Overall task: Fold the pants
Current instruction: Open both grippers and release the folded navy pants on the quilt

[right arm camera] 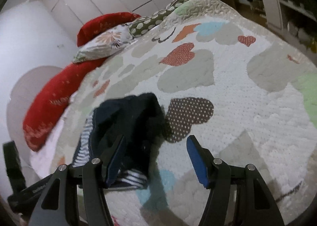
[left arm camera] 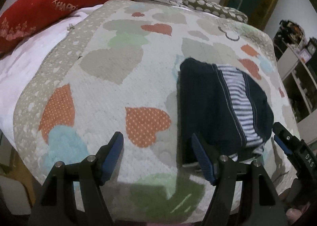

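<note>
Dark pants (left arm camera: 206,105) with striped lining folded on the heart-patterned quilt (left arm camera: 111,95), left gripper (left arm camera: 157,144) released beside them, jaws apart, holding nothing, right gripper (right arm camera: 156,146) likewise spread wide, empty, red pillow (left arm camera: 59,6) behind

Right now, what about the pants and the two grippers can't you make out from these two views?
- pants, left wrist view: near hem hidden behind the left gripper.
- Pants, right wrist view: blurred, folds unreadable; near edge hidden behind a finger of the right gripper.
- Both views: hands cut off by bottom edge.
</note>
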Available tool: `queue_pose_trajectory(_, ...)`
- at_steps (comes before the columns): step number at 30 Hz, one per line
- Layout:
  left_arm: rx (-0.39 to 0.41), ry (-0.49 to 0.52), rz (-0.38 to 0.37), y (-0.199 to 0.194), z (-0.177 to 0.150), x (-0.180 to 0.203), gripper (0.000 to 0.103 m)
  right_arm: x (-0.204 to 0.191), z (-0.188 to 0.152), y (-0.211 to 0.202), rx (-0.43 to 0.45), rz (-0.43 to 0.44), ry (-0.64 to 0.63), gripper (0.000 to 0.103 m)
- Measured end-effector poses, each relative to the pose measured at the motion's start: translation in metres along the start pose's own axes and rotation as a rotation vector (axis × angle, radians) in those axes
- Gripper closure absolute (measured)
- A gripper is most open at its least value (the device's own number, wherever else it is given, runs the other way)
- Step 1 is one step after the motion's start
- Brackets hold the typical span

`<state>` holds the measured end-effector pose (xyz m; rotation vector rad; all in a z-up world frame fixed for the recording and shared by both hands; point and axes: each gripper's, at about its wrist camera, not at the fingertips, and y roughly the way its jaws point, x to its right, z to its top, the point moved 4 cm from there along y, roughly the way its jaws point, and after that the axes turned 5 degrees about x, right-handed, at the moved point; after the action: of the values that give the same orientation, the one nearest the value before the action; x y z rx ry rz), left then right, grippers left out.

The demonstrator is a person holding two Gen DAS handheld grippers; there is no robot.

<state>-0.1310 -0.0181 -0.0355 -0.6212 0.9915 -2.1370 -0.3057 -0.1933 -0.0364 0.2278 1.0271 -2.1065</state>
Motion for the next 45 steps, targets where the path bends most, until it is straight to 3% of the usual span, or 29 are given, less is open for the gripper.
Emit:
queue_pose_trajectory(10,0.072,0.091,0.011,-0.020,-0.009,0.013,0.033,-0.014,-0.015,0.000,-0.025,-0.067,-0.094,0.036)
queue_pose_trajectory(25,0.026,0.092,-0.031,-0.018,-0.019,0.018,0.033,-0.020,-0.018,-0.003,-0.031,-0.076,-0.104,0.036)
queue_pose_trajectory(45,-0.013,0.100,-0.035,-0.008,-0.021,0.021,0.033,0.001,-0.014,-0.004,-0.020,-0.059,-0.009,0.036)
